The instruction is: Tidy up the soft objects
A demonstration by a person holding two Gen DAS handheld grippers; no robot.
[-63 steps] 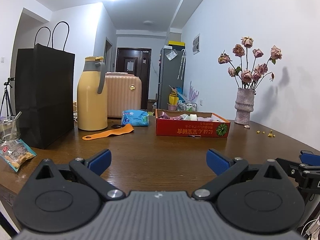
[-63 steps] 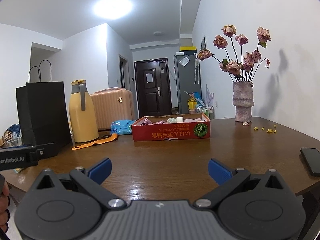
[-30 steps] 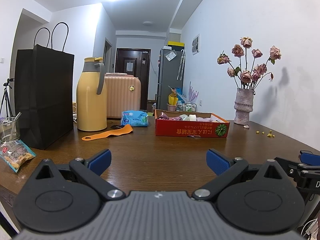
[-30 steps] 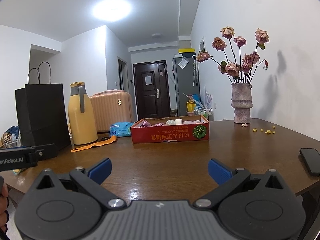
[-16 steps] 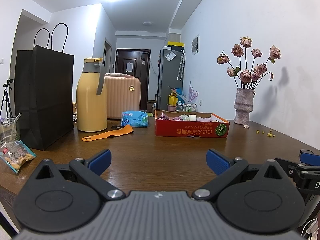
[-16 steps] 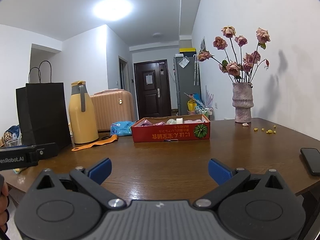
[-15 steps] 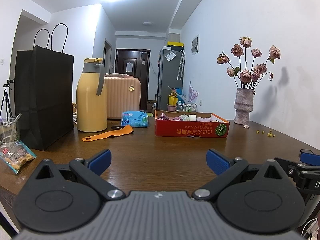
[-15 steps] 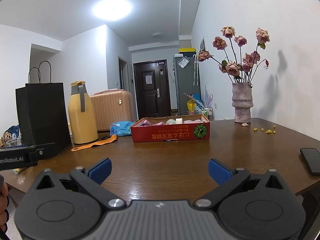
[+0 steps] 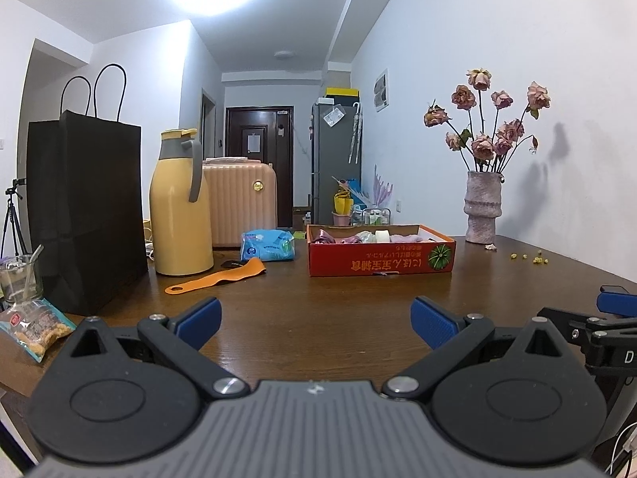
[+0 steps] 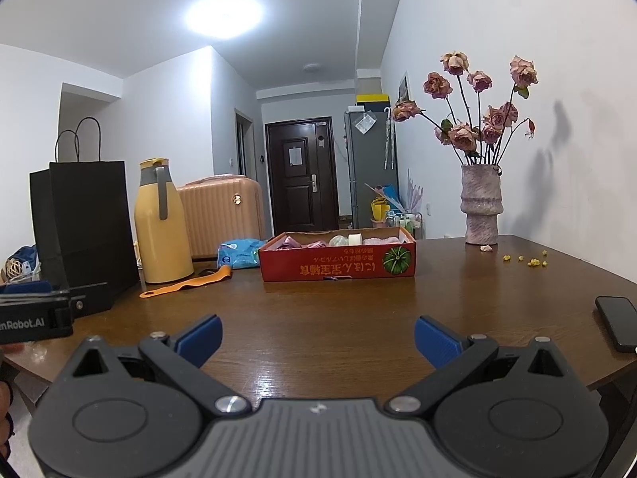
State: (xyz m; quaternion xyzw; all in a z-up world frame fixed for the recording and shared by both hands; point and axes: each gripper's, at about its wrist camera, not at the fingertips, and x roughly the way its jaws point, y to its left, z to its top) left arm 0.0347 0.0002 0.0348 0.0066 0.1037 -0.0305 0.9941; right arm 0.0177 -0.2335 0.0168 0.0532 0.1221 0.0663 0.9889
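Soft objects (image 10: pixel 314 243) (pink and pale items) lie in a red cardboard box (image 10: pixel 338 267) on the far middle of the wooden table (image 10: pixel 338 318). Left gripper (image 9: pixel 316 320) and right gripper (image 10: pixel 317 338) hover at the near edge, jaws wide, holding nothing. Orange strap (image 9: pixel 217 277) lies beside a yellow thermos (image 9: pixel 181 207).

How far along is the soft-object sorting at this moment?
Barely started. Some pink soft items already lie in the red box. Nothing is in hand: the left gripper and right gripper are both open and empty over the table. The blue soft pack lies outside the box.
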